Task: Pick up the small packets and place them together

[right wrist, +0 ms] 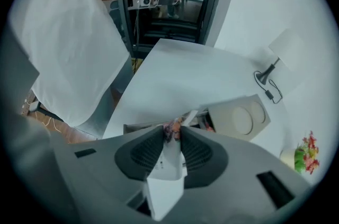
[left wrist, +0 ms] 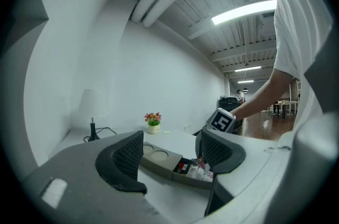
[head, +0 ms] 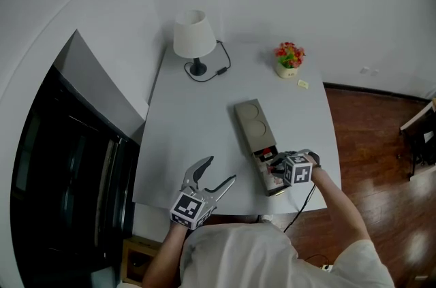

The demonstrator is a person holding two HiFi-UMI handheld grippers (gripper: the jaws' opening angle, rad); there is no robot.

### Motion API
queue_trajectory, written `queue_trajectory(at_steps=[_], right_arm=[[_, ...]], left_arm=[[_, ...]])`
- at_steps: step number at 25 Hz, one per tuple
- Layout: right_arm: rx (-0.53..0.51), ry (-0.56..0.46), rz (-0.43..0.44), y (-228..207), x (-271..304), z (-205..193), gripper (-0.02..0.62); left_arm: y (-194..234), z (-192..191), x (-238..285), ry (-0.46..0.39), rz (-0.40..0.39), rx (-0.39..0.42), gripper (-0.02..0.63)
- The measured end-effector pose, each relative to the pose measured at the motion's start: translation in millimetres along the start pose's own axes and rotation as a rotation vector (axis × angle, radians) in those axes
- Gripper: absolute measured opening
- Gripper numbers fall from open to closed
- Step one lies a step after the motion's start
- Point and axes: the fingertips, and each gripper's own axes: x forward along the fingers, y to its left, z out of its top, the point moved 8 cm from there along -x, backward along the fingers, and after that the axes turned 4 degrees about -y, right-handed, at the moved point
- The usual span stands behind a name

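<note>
A grey organiser box (head: 251,124) with two round recesses lies on the white table (head: 197,137). Its open end compartment holds several small packets (head: 267,157), also seen in the left gripper view (left wrist: 197,169). My right gripper (head: 276,165) hangs just above that compartment, pointing steeply down. In the right gripper view it (right wrist: 172,133) is shut on a white packet (right wrist: 168,167) pinched between the pads, with the box (right wrist: 238,118) below. My left gripper (head: 221,169) rests open at the table's front left, nothing between its fingers (left wrist: 127,157).
A white lamp (head: 194,35) with a black cord stands at the table's back, a small flower pot (head: 289,59) at the back right, a small tag (head: 303,84) beside it. A black cabinet (head: 61,178) adjoins the table's left side. Wooden floor (head: 381,137) lies right.
</note>
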Motion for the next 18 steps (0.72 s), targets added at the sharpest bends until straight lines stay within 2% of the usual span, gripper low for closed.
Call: queue_trajectory(at_steps=[7, 18], right_arm=[[0.020, -0.069, -0.050, -70.1, -17.8, 15.0, 0.103], [-0.034, -0.070, -0.004, -162.2, 21.0, 33.8, 0.103]], left_arm=[[12.8, 0.3, 4.0, 0.003, 0.028, 0.007, 0.330], [40.2, 6.6, 0.4, 0.013, 0.137, -0.013, 0.330]])
